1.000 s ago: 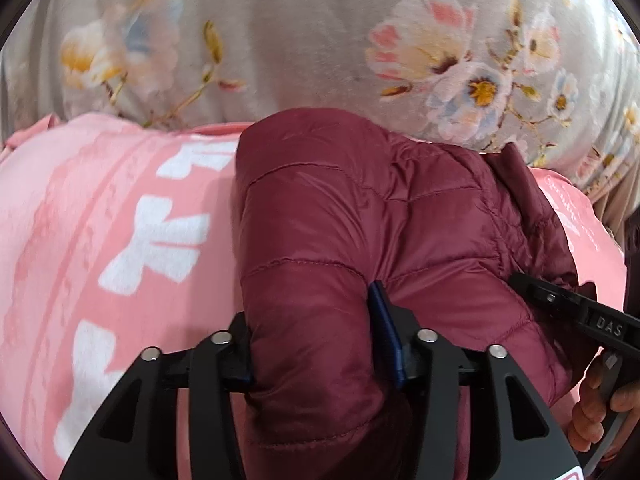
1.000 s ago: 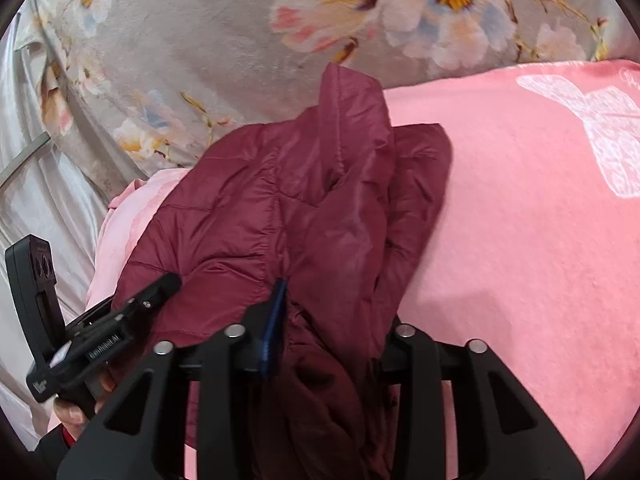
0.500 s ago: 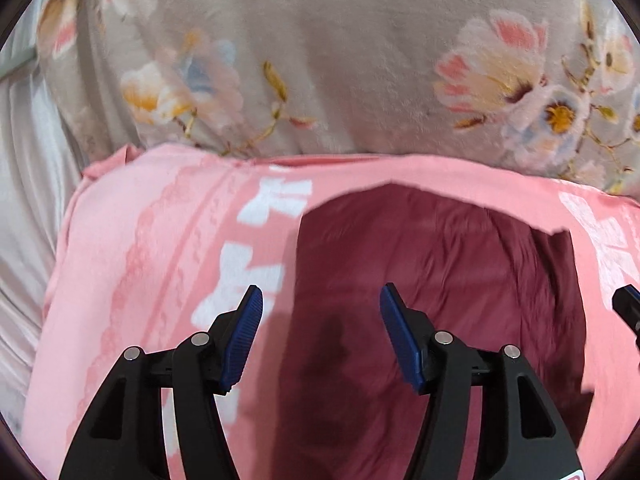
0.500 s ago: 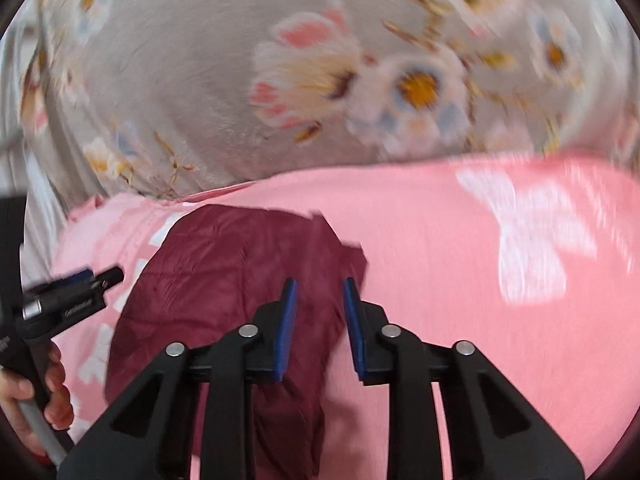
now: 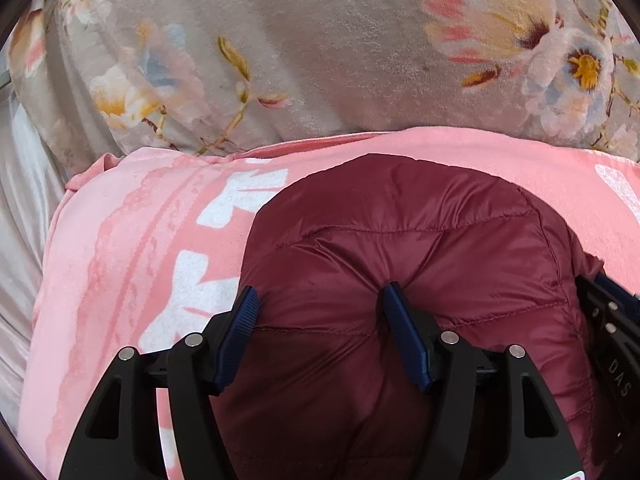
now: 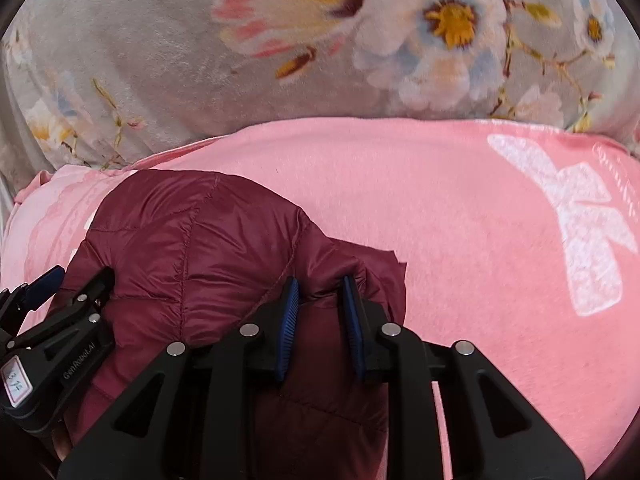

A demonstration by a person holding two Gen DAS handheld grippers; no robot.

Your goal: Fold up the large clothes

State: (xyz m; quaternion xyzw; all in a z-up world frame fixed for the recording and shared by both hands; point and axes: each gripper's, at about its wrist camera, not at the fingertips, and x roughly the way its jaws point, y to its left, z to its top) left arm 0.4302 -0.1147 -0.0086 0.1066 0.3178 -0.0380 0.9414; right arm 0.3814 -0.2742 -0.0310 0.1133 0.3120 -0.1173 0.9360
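Note:
A maroon quilted puffer jacket [image 5: 400, 248] lies bunched on a pink blanket [image 5: 132, 264]. My left gripper [image 5: 320, 312] has its jaws wide apart and presses down into the jacket's left part, with padding bulging between the blue pads [image 5: 404, 336]. In the right wrist view the jacket [image 6: 192, 248] lies at the lower left. My right gripper [image 6: 320, 292] has its jaws narrowly apart over the jacket's right edge, with a fold of fabric between them. The left gripper's body [image 6: 60, 336] shows at the left of that view.
A grey floral blanket [image 5: 320, 48] rises behind the pink blanket. White bow prints [image 6: 580, 220] mark the pink blanket [image 6: 460, 208] to the right. Pale silky fabric [image 5: 20, 200] lies at the far left.
Both grippers let go of the jacket and lifted away half a second ago. They have now come back down onto it, the left one spread wide and the right one nearly closed.

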